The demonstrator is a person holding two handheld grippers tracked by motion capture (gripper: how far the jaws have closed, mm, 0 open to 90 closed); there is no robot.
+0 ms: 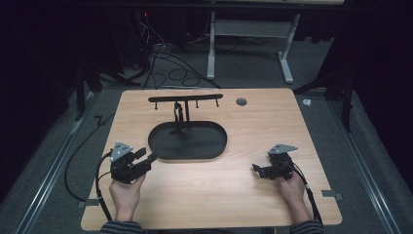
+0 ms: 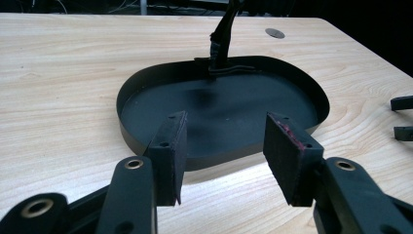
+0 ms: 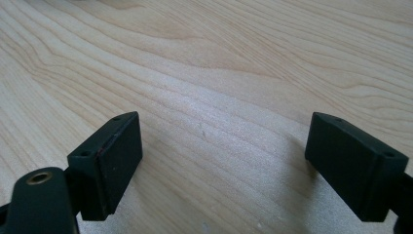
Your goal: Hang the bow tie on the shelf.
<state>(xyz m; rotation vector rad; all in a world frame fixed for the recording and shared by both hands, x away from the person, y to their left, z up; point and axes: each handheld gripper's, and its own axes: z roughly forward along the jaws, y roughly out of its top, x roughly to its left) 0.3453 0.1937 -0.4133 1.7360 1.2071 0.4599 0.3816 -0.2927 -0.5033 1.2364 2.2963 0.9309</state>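
A black oval tray (image 1: 214, 146) lies in the middle of the wooden table, with a thin black stand (image 1: 180, 117) rising from its far side and a crossbar with small hooks (image 1: 185, 98) on top. My left gripper (image 1: 144, 157) rests on the table just left of the tray, open, its jaws pointing at the tray's near left rim (image 2: 146, 141) with nothing between them. The stand's post (image 2: 221, 44) rises beyond. My right gripper (image 1: 258, 169) sits at the right of the table, open wide over bare wood (image 3: 219, 136), holding nothing.
A small grey round insert (image 1: 241, 101) is set in the table near the far edge. The right gripper's jaw tips (image 2: 403, 117) show at the right edge of the left gripper view. Cables and a desk frame (image 1: 248, 44) stand on the floor behind.
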